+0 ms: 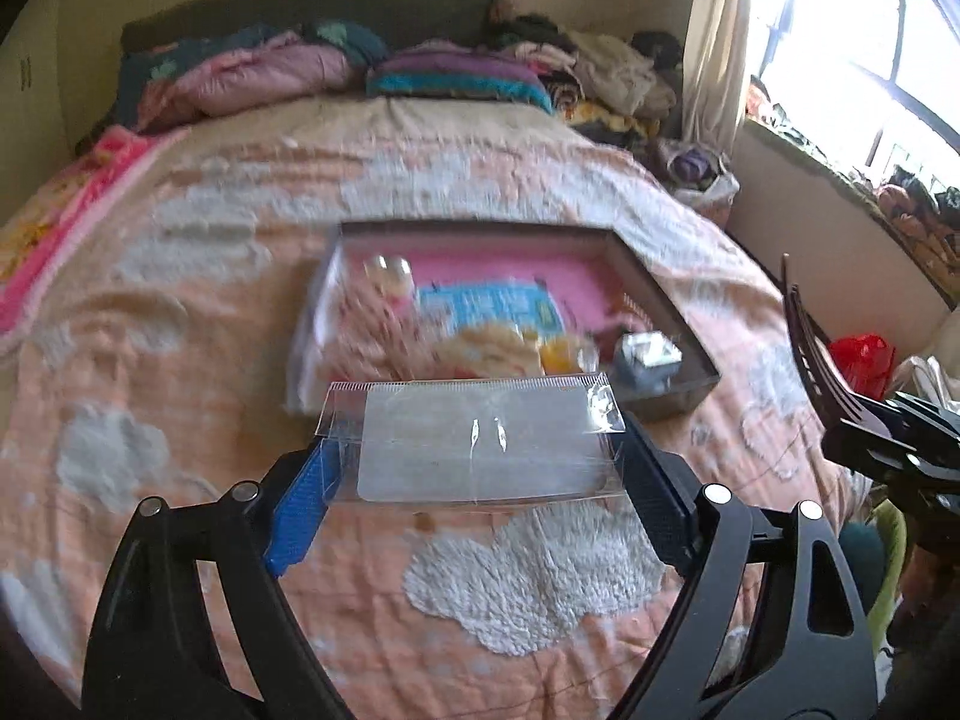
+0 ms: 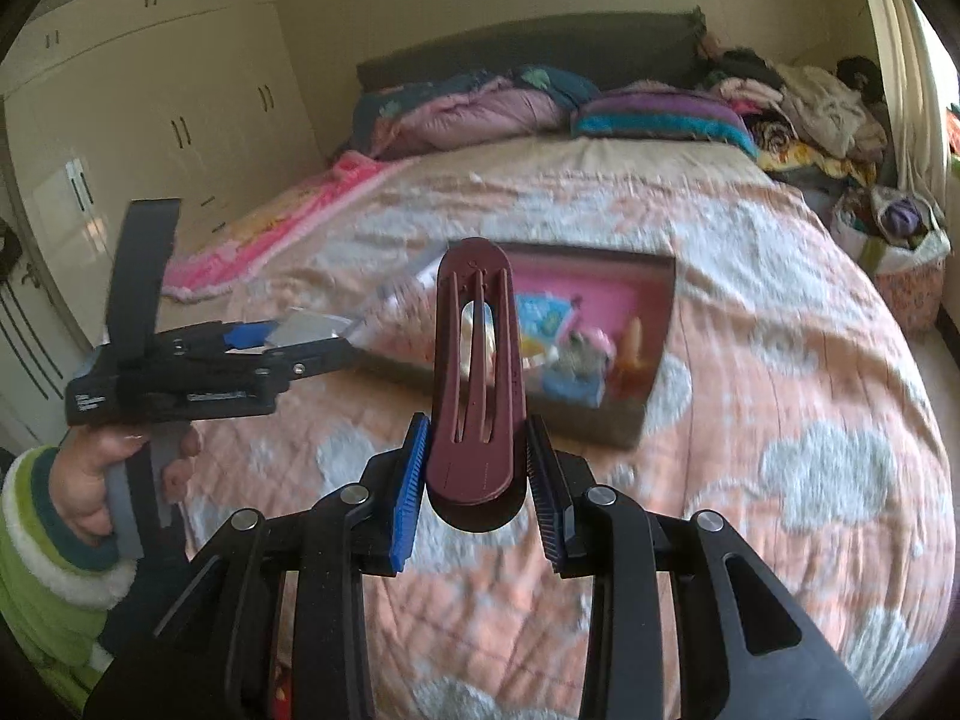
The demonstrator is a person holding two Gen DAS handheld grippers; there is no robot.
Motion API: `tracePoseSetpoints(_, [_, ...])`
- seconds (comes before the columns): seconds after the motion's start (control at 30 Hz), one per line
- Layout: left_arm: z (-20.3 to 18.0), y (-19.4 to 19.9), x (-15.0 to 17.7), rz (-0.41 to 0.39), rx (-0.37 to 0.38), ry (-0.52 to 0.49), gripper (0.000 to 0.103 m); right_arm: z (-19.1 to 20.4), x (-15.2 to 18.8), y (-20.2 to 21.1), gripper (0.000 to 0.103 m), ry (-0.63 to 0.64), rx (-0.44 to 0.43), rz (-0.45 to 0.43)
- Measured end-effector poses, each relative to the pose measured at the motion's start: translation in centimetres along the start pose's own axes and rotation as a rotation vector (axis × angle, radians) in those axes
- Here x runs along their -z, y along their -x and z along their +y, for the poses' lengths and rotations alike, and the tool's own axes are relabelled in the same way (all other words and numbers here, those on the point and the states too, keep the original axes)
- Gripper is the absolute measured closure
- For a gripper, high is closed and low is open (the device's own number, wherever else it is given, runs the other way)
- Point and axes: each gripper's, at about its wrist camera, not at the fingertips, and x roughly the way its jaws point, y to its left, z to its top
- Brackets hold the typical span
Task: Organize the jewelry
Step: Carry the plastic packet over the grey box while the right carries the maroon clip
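In the left wrist view my left gripper is shut on a clear plastic packet with a white card and two small earrings, held flat above the bedspread. Behind it lies a dark open box with a pink lining and several small jewelry items. My right gripper is shut on a dark maroon hair clip, which stands upright between the pads. The left gripper with its packet hovers at the left, in front of the box. The hair clip also shows at the right edge of the left wrist view.
Everything happens over a bed with a peach and white cloud bedspread. Folded blankets and clothes pile up at the headboard. A person's hand in a green sleeve holds the left tool. Wardrobes stand left, a window right.
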Motion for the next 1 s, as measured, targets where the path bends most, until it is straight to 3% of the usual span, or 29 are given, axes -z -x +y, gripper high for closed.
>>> tracePoseSetpoints(0.53, [1.5,2.0,-6.9,-0.094,-0.004,-0.013,0.024,2.3,-7.3,-1.1,0.072,0.031,-0.005,-0.096])
tracePoseSetpoints(1.0, [-0.5,-0.4,-10.8,-0.127,0.048,-0.063,0.024,-1.1,-9.9,-1.7,0.072,-0.02,0.086,-0.148])
